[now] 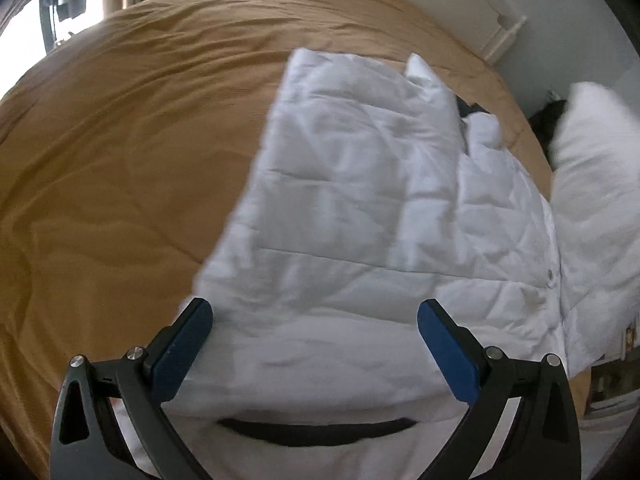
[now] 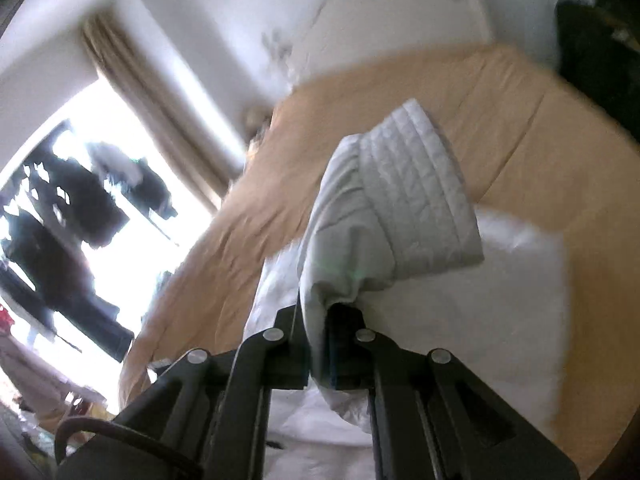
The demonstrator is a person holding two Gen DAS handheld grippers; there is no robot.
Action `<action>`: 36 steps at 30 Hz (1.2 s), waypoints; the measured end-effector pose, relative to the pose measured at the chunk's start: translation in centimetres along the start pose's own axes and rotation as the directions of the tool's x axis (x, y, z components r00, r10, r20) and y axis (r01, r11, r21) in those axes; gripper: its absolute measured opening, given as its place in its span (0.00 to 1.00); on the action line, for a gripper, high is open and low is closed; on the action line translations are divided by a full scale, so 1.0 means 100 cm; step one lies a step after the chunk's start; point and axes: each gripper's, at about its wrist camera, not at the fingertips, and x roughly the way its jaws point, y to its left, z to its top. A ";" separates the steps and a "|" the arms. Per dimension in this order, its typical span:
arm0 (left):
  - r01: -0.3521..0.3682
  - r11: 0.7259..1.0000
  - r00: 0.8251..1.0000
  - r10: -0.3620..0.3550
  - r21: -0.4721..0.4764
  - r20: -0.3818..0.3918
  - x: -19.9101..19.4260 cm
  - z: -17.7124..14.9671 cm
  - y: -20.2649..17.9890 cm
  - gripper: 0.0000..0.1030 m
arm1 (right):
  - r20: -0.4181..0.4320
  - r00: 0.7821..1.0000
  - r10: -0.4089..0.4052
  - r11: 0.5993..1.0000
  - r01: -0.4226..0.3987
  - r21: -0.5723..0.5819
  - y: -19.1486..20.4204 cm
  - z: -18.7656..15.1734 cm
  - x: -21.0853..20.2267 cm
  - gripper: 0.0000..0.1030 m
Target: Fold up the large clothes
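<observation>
Clamped in the right gripper (image 2: pixel 318 354), a quilted cuff (image 2: pixel 416 196) rides lifted above the tan bedspread (image 1: pixel 120 160) while the left gripper (image 1: pixel 316 320) hovers spread wide, holding nothing, over the white puffer jacket (image 1: pixel 360 200) — light, soft, slippery stuff, best pinched at stitched edges.

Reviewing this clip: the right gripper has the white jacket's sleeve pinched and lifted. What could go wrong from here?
1. The right gripper pinches only a bunched edge of the sleeve; the slick quilted fabric might slip out mid-fold.
2. The left gripper is open above the jacket, holding nothing, so the body may drag across the tan bedspread.
3. The jacket lies near the bed's edge and could slide off.
</observation>
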 end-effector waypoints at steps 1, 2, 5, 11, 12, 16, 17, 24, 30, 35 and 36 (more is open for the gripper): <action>0.001 1.000 1.000 -0.002 -0.018 -0.003 0.001 0.000 0.010 0.99 | -0.043 0.999 -0.016 1.000 0.016 0.001 0.003 -0.013 0.030 0.07; 0.002 0.999 1.000 -0.003 -0.037 -0.009 0.002 -0.001 0.017 0.99 | -0.072 0.997 -0.033 0.999 0.033 0.001 0.003 -0.021 0.052 0.08; 0.035 0.993 0.998 -0.040 -0.115 -0.038 0.008 0.004 0.038 0.99 | -0.236 0.963 -0.129 0.991 0.132 -0.001 -0.010 -0.058 0.138 0.16; 0.087 0.985 0.996 -0.091 -0.147 -0.020 -0.001 0.009 0.037 0.99 | -0.309 0.936 -0.171 0.985 0.155 -0.076 -0.028 -0.074 0.170 0.52; 0.094 0.987 0.995 -0.096 -0.133 -0.010 -0.004 0.011 0.029 0.99 | -0.293 0.940 -0.171 0.983 0.143 -0.115 -0.023 -0.069 0.159 0.57; 0.142 0.990 0.988 -0.143 0.024 0.054 -0.031 0.020 -0.038 0.99 | -0.192 0.972 -0.133 0.977 0.096 -0.190 -0.019 -0.059 0.096 0.76; 0.139 0.986 0.987 -0.146 0.091 0.072 -0.036 0.021 -0.062 0.99 | -0.169 0.978 -0.126 0.978 0.094 -0.188 -0.021 -0.062 0.078 0.76; 0.019 0.954 0.999 -0.029 0.300 0.028 0.023 0.024 -0.172 0.99 | -0.079 0.981 -0.178 0.982 0.182 0.047 -0.074 -0.084 -0.004 0.76; -0.118 0.970 0.990 0.131 0.213 -0.045 0.070 0.036 -0.152 0.26 | -0.049 0.959 -0.278 0.943 0.282 0.175 -0.134 -0.099 -0.044 0.65; 0.072 0.996 0.994 -0.077 -0.060 -0.080 0.058 0.052 -0.074 0.20 | -0.028 0.959 -0.284 0.939 0.284 0.196 -0.141 -0.071 -0.047 0.29; 0.077 0.995 0.994 -0.082 -0.061 -0.074 0.056 0.053 -0.067 0.20 | -0.026 0.958 -0.284 0.940 0.284 0.191 -0.141 -0.058 -0.039 0.29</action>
